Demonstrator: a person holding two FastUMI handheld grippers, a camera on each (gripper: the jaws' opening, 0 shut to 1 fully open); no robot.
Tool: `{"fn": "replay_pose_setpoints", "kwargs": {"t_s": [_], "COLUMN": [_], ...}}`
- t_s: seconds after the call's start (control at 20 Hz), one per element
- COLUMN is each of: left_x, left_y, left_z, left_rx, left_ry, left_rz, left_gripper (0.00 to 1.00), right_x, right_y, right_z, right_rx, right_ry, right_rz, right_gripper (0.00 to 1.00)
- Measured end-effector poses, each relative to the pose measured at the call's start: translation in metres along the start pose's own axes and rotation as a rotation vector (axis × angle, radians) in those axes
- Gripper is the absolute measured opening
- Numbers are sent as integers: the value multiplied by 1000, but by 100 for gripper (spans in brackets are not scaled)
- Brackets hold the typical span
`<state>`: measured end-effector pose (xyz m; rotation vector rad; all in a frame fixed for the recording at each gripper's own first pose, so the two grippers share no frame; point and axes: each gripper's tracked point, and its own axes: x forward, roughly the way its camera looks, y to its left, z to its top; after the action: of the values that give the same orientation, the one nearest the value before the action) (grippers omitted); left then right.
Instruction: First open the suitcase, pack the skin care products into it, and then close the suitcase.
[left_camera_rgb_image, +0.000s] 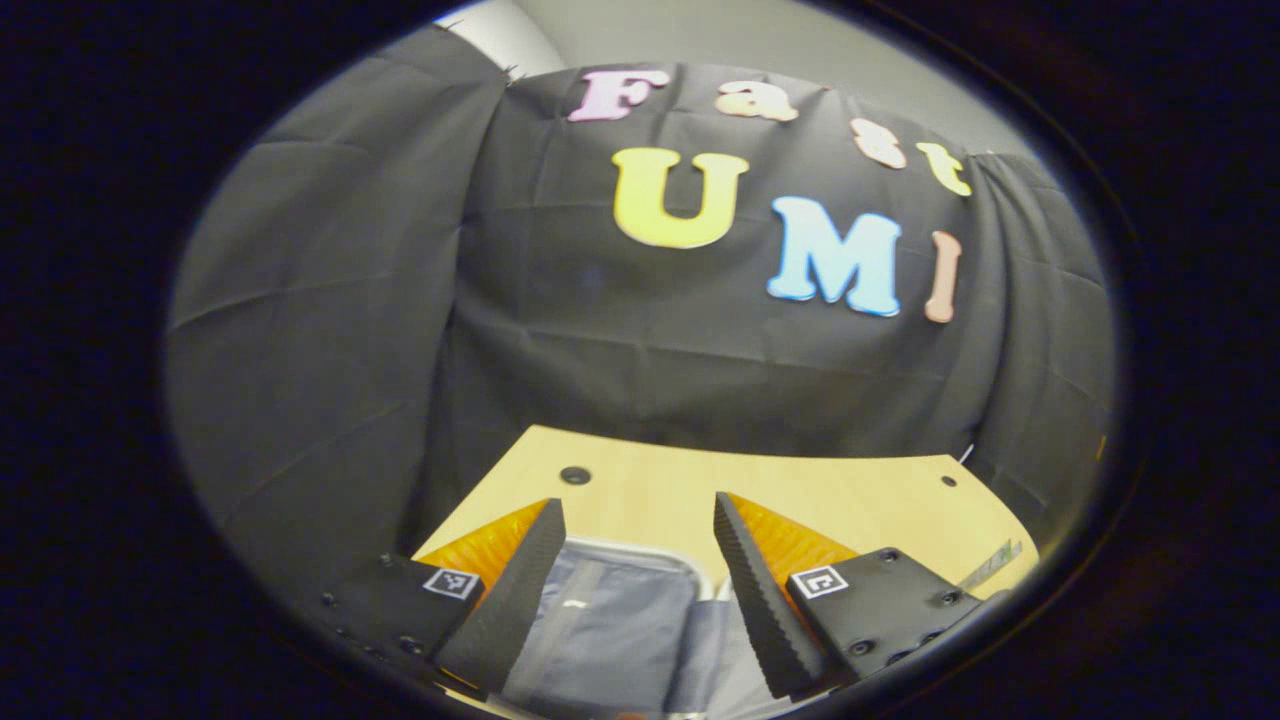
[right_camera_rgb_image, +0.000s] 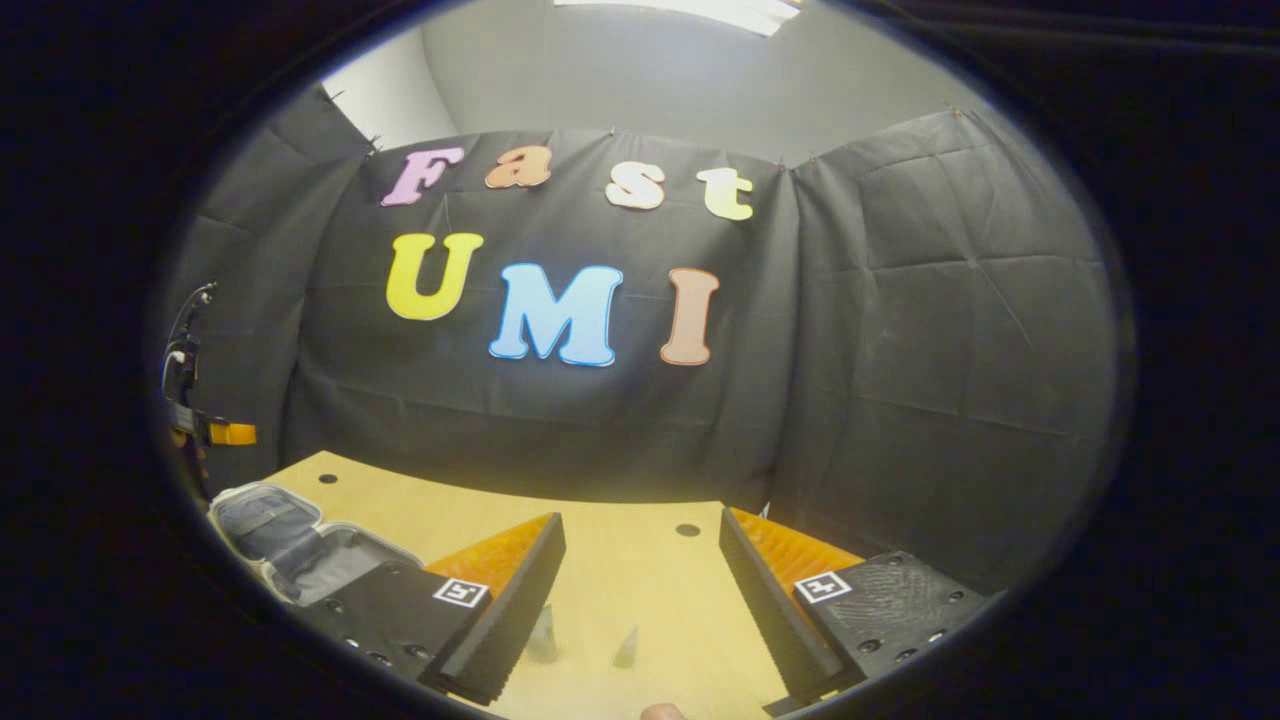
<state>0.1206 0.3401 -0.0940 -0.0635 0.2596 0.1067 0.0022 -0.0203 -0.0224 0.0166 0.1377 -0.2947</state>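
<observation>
A: Between the left gripper (left_camera_rgb_image: 638, 560) fingers, what's cut off?
B: Suitcase (left_camera_rgb_image: 610, 630), lid up, grey lining showing. Only the top part is visible; the rest runs off the bottom edge and behind the fingers. Jaws wide, nothing held.

A: Pose?
B: Left gripper hangs over the open suitcase, pointing toward the black cloth wall (left_camera_rgb_image: 560, 330), tilted a bit. Wooden table (left_camera_rgb_image: 850, 500) beyond the case.

A: Right gripper (right_camera_rgb_image: 640, 565)?
B: Also wide apart, holding nothing, above bare tabletop (right_camera_rgb_image: 620, 560), aimed at the wall. Two small pale pointed tips (right_camera_rgb_image: 625, 648) low between its fingers, too small and blurred to tell what they are, maybe skin care items. A pinkish sliver at the bottom edge, cut off, can't identify.

A: Suitcase in the right gripper view?
B: Far left (right_camera_rgb_image: 285, 540), open, partly hidden behind the gripper's left finger body.

A: Anything else?
B: Stand with cables and an orange piece (right_camera_rgb_image: 195, 420) at far left, half cropped. Dark round holes in the tabletop (right_camera_rgb_image: 687, 530).
</observation>
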Motion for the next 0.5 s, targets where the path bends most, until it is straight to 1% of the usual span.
{"fn": "replay_pose_setpoints", "kwargs": {"t_s": [0.1, 0.15, 0.2, 0.35, 0.4, 0.45, 0.5], "left_x": [-5, -8, -8, -10, -10, -11, -11], "left_y": [-56, -86, -116, -199, -221, -245, -266], "left_z": [0, 0, -3, -12, -16, -22, -30], "left_rx": [45, 47, 39, 20, 24, 36, 52], "left_ry": [-24, -33, -42, -62, -67, -63, -58], "left_rz": [-55, -96, -135, -230, -256, -285, -309], "left_gripper": [96, 97, 100, 96, 99, 99, 95], "right_x": [6, 9, 11, 15, 17, 19, 21], "right_y": [-9, -13, -17, -28, -33, -39, -42], "right_z": [-7, -11, -15, -22, -23, -25, -28], "right_rx": [-16, -25, -28, -9, -8, -14, -24], "right_ry": [-8, -8, -5, 1, -2, -4, -3], "right_rz": [21, 32, 42, 55, 51, 46, 46], "right_gripper": [94, 94, 94, 94, 95, 95, 95]}}
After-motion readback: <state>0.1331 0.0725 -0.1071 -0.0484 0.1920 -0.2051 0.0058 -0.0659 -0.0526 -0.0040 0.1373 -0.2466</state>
